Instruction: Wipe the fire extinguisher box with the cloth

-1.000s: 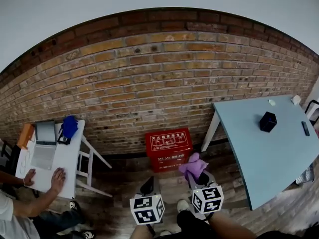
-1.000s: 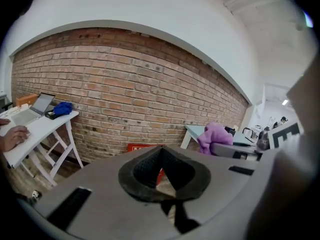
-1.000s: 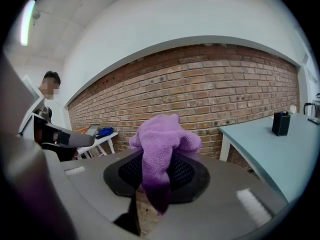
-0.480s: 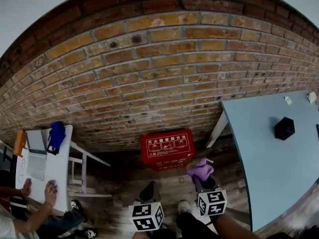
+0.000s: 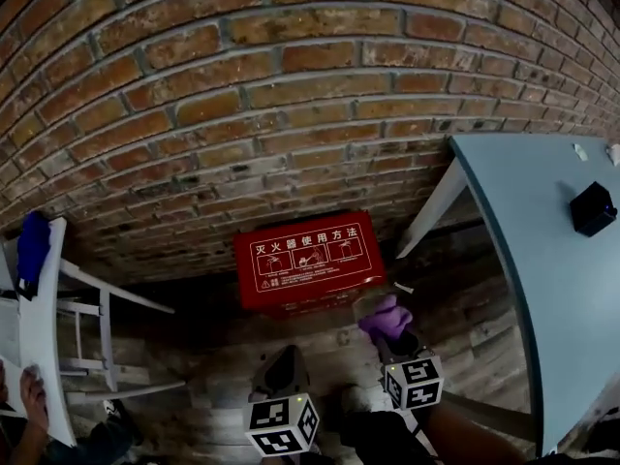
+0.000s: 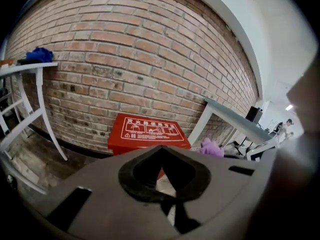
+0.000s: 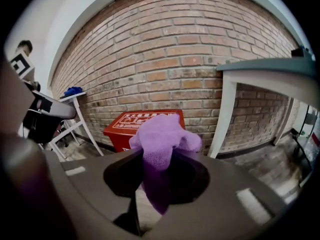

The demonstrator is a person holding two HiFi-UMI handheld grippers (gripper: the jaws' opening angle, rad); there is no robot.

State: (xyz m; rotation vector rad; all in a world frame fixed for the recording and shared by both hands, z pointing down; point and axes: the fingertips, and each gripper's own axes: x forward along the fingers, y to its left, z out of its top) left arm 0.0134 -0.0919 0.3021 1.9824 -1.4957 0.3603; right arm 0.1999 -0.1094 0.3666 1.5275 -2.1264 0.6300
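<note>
Right now we hold the purple cloth [image 5: 385, 316] clamped in the right gripper [image 5: 390, 329]. It is a soft, fuzzy wad bunched above the jaws, with a tail hanging down between them. It sits near the right front corner of the box [image 5: 308, 262], apart from it as far as we can tell.

The box is a red, flat-topped rectangular case with white characters and small diagrams printed on top. It stands shut on the floor [image 5: 194, 395] of worn planks, so its contents do not show.

Our left gripper [image 5: 283, 366] has its jaws together with nothing between them, in front of the box and well short of it.

Behind the box runs a rough brick wall [image 5: 291, 114] with grey mortar. Right of the box stands a table [image 5: 542, 250] with a smooth pale blue top and a white leg, and a black cube [image 5: 593, 208] rests on it. Left of the box is a white stand [image 5: 39, 337] with a blue bundle [image 5: 32, 245] on top.
</note>
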